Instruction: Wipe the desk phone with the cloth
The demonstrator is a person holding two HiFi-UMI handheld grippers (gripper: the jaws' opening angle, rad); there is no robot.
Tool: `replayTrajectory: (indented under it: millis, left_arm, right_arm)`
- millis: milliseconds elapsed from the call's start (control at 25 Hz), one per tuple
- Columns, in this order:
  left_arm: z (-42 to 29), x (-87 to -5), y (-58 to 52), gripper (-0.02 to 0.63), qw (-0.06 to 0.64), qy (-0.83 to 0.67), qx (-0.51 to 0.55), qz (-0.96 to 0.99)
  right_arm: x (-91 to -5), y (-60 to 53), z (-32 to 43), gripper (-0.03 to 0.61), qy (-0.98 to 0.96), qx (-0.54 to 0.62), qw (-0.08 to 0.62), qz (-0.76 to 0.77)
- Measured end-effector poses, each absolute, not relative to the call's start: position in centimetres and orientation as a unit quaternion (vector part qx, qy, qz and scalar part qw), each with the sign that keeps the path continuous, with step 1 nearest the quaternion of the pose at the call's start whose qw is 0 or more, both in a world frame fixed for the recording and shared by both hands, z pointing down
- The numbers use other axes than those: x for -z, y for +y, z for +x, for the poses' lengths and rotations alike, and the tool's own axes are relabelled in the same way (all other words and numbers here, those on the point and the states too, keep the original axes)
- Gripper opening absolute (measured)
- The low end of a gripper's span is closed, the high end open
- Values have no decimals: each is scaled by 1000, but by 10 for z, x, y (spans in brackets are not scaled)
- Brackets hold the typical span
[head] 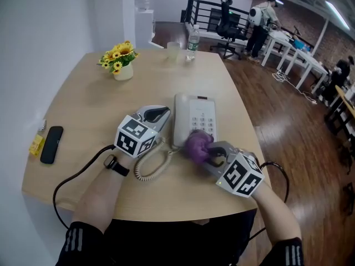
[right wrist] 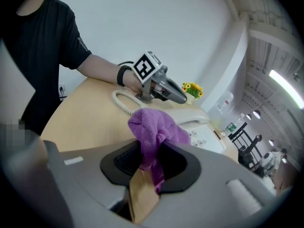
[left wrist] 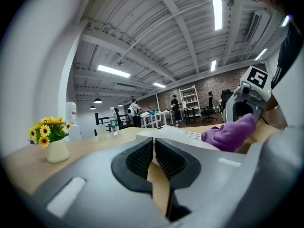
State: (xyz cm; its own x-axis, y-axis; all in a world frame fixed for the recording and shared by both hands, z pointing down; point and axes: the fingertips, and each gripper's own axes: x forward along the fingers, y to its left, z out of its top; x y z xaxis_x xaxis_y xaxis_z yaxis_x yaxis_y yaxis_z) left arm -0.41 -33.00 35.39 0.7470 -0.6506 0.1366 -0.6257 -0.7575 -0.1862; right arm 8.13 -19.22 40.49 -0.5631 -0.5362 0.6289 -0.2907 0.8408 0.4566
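The white desk phone [head: 194, 118] lies at the middle of the wooden table, and its coiled cord [head: 150, 165] loops off at the front left. My right gripper [head: 209, 151] is shut on a bunched purple cloth [head: 198, 144], which rests on the phone's near keypad end. In the right gripper view the cloth [right wrist: 154, 132] fills the jaws of the right gripper [right wrist: 152, 158], with the phone [right wrist: 202, 129] just beyond. My left gripper [head: 160, 115] sits against the phone's left side. The left gripper [left wrist: 154, 146] is shut with nothing between its jaws.
A vase of yellow flowers [head: 122, 61] stands at the back left. A black handset-like device [head: 51, 144] and a yellow item [head: 36, 144] lie near the table's left edge. A water bottle [head: 192, 42] and a cup [head: 173, 50] stand at the far edge.
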Motion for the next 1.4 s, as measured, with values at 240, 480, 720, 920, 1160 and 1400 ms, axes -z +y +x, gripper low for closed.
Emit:
replayTrajectory:
  millis: [240, 480, 720, 920, 1160, 1400]
  left_arm:
    - [-6, -354, -331, 21, 58, 346, 98, -931]
    - [-5, -356, -333, 21, 50, 343, 102, -932]
    - [-5, -357, -333, 24, 50, 344, 106, -931]
    - [-5, -358, -334, 23, 48, 345, 108, -931]
    - [-6, -358, -334, 23, 47, 346, 110, -931]
    - [-7, -363, -337, 24, 33, 349, 115, -930]
  right_arm:
    - [-396, -192, 66, 112, -880, 173, 377, 230]
    - [-411, -203, 97, 112, -888, 121, 364, 255]
    - [-411, -206, 144, 111, -881, 89, 358, 296]
    - [-408, -204, 175, 110, -872, 73, 355, 330]
    - [-369, -214, 196, 112, -875, 66, 287, 384]
    - [-316, -255, 213, 112, -884, 22, 131, 449]
